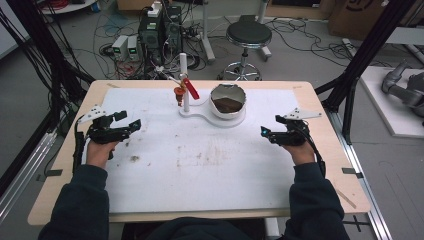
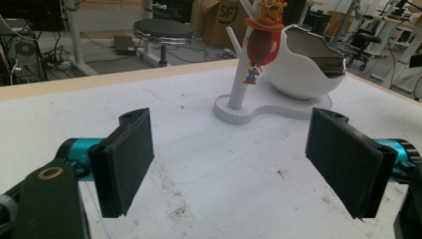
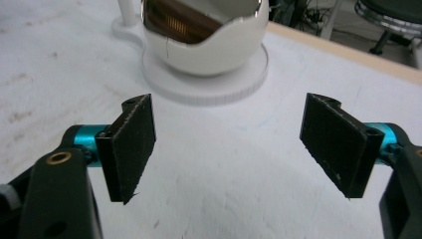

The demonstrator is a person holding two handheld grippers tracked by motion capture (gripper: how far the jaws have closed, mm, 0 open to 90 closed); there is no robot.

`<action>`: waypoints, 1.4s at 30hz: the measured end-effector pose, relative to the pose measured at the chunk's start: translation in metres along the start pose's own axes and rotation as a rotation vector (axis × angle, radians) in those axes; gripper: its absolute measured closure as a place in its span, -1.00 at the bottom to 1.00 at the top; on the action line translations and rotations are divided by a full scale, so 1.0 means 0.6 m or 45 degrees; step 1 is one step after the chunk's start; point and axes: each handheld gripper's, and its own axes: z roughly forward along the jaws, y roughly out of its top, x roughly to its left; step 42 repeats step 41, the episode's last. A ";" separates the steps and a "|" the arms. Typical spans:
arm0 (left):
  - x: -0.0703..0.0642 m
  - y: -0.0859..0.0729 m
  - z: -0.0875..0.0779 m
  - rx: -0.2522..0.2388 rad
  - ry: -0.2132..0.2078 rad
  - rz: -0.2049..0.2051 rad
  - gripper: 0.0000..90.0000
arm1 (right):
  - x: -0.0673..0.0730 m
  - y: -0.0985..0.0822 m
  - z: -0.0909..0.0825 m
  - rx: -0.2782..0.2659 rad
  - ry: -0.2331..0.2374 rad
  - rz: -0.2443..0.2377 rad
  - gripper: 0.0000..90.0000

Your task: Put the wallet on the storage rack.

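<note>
Left hand-held gripper [image 1: 134, 124]: held over the left side of the white mat [image 1: 200, 165], pointing toward the middle of the table [image 1: 60, 165]. In the left gripper view its two black pads [image 2: 127, 159] stand wide apart, with only bare mat between them. A grey three-cornered plate sits on top.

Right hand-held gripper [image 1: 264, 132]: held over the right side of the mat, pointing left toward the centre. In the right gripper view its pads [image 3: 132, 144] are spread wide, nothing between them, and the mat shows through the gap.

Egg-shaped bowl [image 1: 228, 102]: white, with a jagged broken-shell rim and a brown inside. It stands upright on the round end of a flat white base [image 1: 197, 114] at the far middle of the mat, well apart from both grippers. It sits ahead of the right gripper's jaws in the right gripper view [image 3: 204, 40].

Stand post [image 1: 184, 82]: a white upright rod with side branches, rising from the narrow end of the same base, just left of the bowl.

Figurine [image 2: 261, 37]: a small toy in a brown hat, hanging from a branch of the post beside the bowl, clear of the mat.

Mat: white, with faint brown stains and specks near its middle and left.

Stool [image 1: 248, 35]: black round seat on the floor beyond the table.
</note>
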 end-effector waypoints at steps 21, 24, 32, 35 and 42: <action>-0.017 -0.006 -0.003 -0.013 -0.010 0.011 -0.54 | 0.007 -0.025 -0.030 -0.041 -0.053 0.009 -0.52; -0.016 -0.007 -0.003 -0.006 -0.004 0.010 -0.54 | 0.007 -0.025 -0.027 -0.044 -0.052 0.008 -0.52; -0.014 -0.009 -0.004 -0.006 -0.004 0.003 -0.54 | 0.004 -0.025 -0.023 -0.042 -0.050 0.027 -0.52; -0.014 -0.009 -0.005 -0.010 -0.002 0.001 -0.54 | 0.004 -0.025 -0.023 -0.041 -0.051 0.022 -0.52; -0.014 -0.009 -0.005 -0.012 -0.001 -0.002 -0.54 | 0.004 -0.024 -0.024 -0.046 -0.047 0.025 -0.52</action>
